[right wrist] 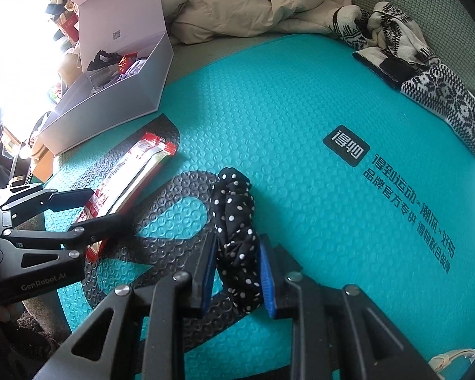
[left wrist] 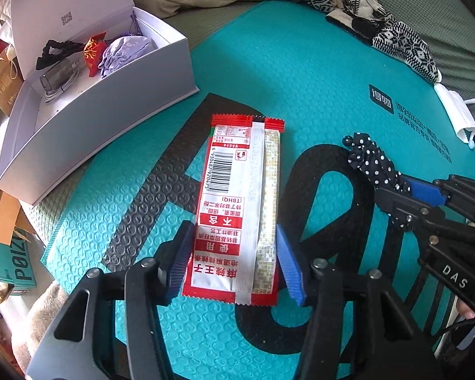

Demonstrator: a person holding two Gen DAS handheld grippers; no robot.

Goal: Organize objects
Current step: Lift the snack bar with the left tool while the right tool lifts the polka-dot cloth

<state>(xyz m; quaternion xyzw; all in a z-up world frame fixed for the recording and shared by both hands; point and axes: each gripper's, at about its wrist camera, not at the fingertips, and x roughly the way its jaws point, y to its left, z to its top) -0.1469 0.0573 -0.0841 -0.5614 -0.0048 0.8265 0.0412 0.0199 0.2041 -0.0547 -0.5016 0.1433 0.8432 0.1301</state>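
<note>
1. progress: white box [left wrist: 95,101] at the mat's [left wrist: 300,79] far left edge already holds a black scrunchie [left wrist: 58,51], a red pouch [left wrist: 93,52], a purple pouch [left wrist: 123,53] and a charger [left wrist: 58,77]. looks partly done.
2. left out: snack packet [left wrist: 237,212] and dotted scrunchie [right wrist: 237,237], both on the mat.
3. left gripper [left wrist: 231,262]: fingers spread, straddling the near end of the packet, one pad at each long edge. looks just about touching, no squeeze visible yet.
4. right gripper [right wrist: 237,272]: pads pressed in on the dotted scrunchie, pinching its near half; far half rests on the mat.
5. packet lies flat, barcode side up, between box and scrunchie, near the box.
6. judgement: both items need to go into the box; scrunchie grab looks ready to lift, packet needs closing first.
7. socks [right wrist: 427,72] and jacket [right wrist: 253,0] sit at the far edge, untouched.
</note>
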